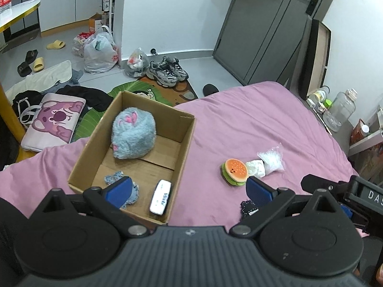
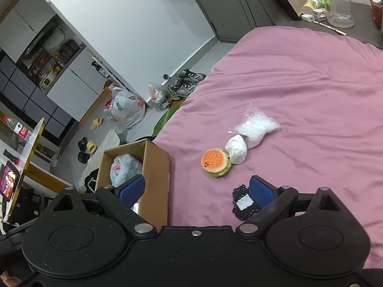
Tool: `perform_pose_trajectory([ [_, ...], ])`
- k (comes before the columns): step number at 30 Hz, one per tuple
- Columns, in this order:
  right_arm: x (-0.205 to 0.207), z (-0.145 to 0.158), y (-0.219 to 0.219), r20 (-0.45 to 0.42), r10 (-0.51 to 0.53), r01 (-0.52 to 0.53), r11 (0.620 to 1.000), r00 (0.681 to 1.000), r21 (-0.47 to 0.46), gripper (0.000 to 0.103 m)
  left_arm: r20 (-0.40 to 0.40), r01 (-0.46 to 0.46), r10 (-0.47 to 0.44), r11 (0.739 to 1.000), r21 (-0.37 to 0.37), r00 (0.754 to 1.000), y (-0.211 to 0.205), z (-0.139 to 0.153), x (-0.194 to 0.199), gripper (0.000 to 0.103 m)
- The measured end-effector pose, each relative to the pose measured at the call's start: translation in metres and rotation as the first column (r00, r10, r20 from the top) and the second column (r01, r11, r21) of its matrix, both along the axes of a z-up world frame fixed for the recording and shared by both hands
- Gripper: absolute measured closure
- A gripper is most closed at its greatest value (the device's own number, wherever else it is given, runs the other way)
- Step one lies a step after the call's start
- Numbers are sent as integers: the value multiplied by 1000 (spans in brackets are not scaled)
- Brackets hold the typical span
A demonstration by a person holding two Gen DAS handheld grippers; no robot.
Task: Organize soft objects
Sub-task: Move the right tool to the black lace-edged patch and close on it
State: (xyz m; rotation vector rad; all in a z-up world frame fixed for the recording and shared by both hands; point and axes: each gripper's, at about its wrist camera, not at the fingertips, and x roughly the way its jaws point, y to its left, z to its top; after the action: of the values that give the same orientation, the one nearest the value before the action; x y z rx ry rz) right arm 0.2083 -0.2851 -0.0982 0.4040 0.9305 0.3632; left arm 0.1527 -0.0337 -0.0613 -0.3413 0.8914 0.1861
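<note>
Two views: left wrist camera and right wrist camera, both looking down over a bed in a cluttered room.
Floor, far left: yellow foam slippers (image 1: 55, 45), black sandals (image 1: 26, 62), a pink cartoon-print cushion (image 1: 54, 122) and white plastic carrier bags (image 1: 99, 50) lie scattered on grey flooring.
Floor, centre: grey laced trainers (image 1: 166, 71) stand on a green leaf-pattern mat (image 1: 134, 90) near the white wall.
Surface: pink bedsheet (image 1: 251, 124), lightly creased, covering the bed.
Container: open brown cardboard box (image 1: 186, 141) resting on the left part of the sheet, near the bed's edge.
Box contents: fluffy grey-blue plush toy with pink patches (image 1: 133, 134) at the far end; small blue denim cloth piece (image 1: 115, 176) and white rectangular tissue pack (image 1: 160, 196) at the near end.
Left gripper (image 1: 189, 189): blue-padded fingers spread wide, nothing between them, hovering over the box's near right corner.
Loose items on sheet: round plush hamburger with orange bun (image 2: 216, 162), touching a white crumpled wad (image 2: 237, 150), which touches a clear plastic bag of white filling (image 2: 255, 129).
Right gripper (image 2: 196, 187): fingers spread apart, empty; a black knitted item with white label (image 2: 243, 203) lies just beside its right finger.
Far right: dark door (image 1: 263, 24), clear plastic jug (image 1: 340, 111) and small bottles on a bedside ledge.
</note>
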Motion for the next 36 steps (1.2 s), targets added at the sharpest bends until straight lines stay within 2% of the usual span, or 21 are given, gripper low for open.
perform_pose_trajectory([
  [5, 5, -11, -15, -18, -20, 20, 1000, 1000, 18, 9, -7, 4, -4, 1000, 12, 1000, -11, -3, 7, 2],
  [8, 9, -20, -23, -47, -38, 41, 997, 998, 58, 9, -6, 16, -16, 1000, 26, 1000, -17, -6, 10, 3],
  [23, 30, -38, -53, -48, -149, 154, 977, 988, 147, 9, 16, 18, -19, 998, 52, 1000, -46, -20, 36, 4],
  [30, 49, -58, -55, -108, -124, 140, 978, 986, 157, 13, -6, 32, -32, 998, 47, 999, -62, -37, 55, 7],
  [36, 58, -85, -46, -231, -33, 70, 986, 972, 154, 17, -51, 45, -43, 998, 39, 998, -73, -57, 71, 14],
])
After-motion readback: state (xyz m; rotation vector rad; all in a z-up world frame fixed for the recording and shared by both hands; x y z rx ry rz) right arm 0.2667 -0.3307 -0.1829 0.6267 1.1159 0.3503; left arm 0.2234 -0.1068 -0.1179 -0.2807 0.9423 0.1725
